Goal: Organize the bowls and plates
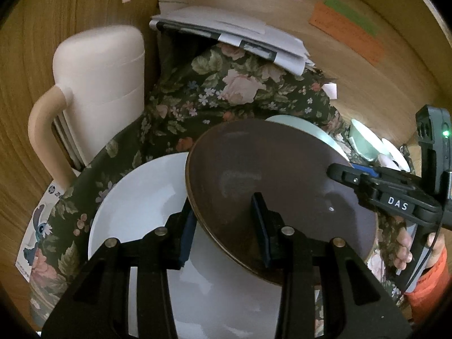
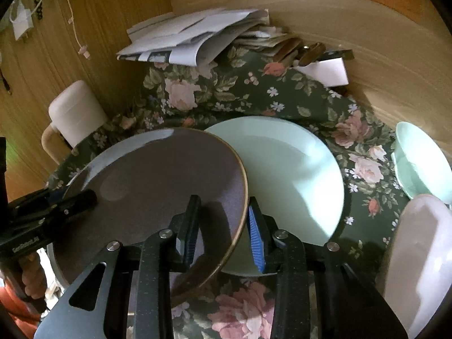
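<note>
Left gripper (image 1: 226, 226) clamps the near rim of the brown plate (image 1: 276, 180), one finger under, one on top. Right gripper (image 2: 223, 226) grips the opposite rim of the same plate, jaws pinched across its gold edge. Brown plate tilted, held off the floral cloth (image 2: 254, 96); it overlaps the white plate (image 1: 141, 206) on one side and the green plate (image 2: 293, 175) on the other. Green bowl (image 2: 421, 163) sits near the cloth's right edge. Papers (image 2: 186, 39) lie behind.

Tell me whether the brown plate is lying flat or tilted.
Tilted. The brown plate is lifted at an angle, its lower edge over the white plate, its far edge overlapping the mint plate.
</note>
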The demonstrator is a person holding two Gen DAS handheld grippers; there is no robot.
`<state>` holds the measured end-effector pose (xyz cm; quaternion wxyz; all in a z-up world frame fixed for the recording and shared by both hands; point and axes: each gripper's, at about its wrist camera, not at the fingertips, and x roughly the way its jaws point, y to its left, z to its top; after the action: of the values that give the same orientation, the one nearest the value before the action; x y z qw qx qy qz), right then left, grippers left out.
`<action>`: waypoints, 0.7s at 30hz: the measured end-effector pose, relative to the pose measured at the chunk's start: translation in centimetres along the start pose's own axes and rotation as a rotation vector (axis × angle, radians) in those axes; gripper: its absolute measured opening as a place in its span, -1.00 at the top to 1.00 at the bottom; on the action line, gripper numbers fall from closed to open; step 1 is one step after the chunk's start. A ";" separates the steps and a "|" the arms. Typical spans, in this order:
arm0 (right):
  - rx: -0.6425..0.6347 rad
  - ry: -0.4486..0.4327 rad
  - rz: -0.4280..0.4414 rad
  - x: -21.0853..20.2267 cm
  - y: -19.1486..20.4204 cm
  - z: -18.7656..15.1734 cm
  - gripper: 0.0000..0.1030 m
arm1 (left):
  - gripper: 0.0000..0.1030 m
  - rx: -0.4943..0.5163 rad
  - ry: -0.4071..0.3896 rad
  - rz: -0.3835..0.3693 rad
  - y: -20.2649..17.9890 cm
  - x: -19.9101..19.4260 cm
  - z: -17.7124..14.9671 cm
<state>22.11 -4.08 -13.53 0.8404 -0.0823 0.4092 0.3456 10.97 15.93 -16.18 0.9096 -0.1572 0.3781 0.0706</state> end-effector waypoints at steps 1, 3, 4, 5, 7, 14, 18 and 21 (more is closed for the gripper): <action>0.002 -0.007 -0.001 -0.3 -0.1 -0.1 0.43 | 0.28 0.001 -0.005 -0.003 -0.1 -0.2 0.1; 0.004 -0.026 -0.010 -1.0 -0.2 -0.4 0.43 | 0.28 0.006 -0.017 -0.017 -0.3 -0.5 0.2; 0.003 -0.033 -0.013 -1.2 -0.2 -0.5 0.43 | 0.28 0.010 -0.024 -0.023 -0.5 -0.7 0.2; 0.004 -0.039 -0.016 -1.4 -0.2 -0.5 0.43 | 0.28 0.016 -0.029 -0.025 -0.7 -0.9 0.2; 0.009 -0.053 -0.024 -2.1 0.0 -0.8 0.43 | 0.28 0.027 -0.045 -0.025 -1.1 -1.4 0.2; 0.031 -0.097 -0.037 -4.4 0.1 -1.5 0.43 | 0.28 0.051 -0.086 -0.045 -2.5 -3.0 0.3; 0.042 -0.126 -0.054 -6.0 0.1 -2.2 0.43 | 0.28 0.069 -0.102 -0.058 -3.5 -3.9 0.2; 0.051 -0.144 -0.067 -7.1 0.1 -2.8 0.43 | 0.28 0.083 -0.114 -0.073 -4.3 -4.6 -0.1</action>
<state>17.19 -8.86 -10.04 0.8806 -0.0494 0.3534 0.3116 8.70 11.84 -11.96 0.9374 -0.1289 0.3222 0.0304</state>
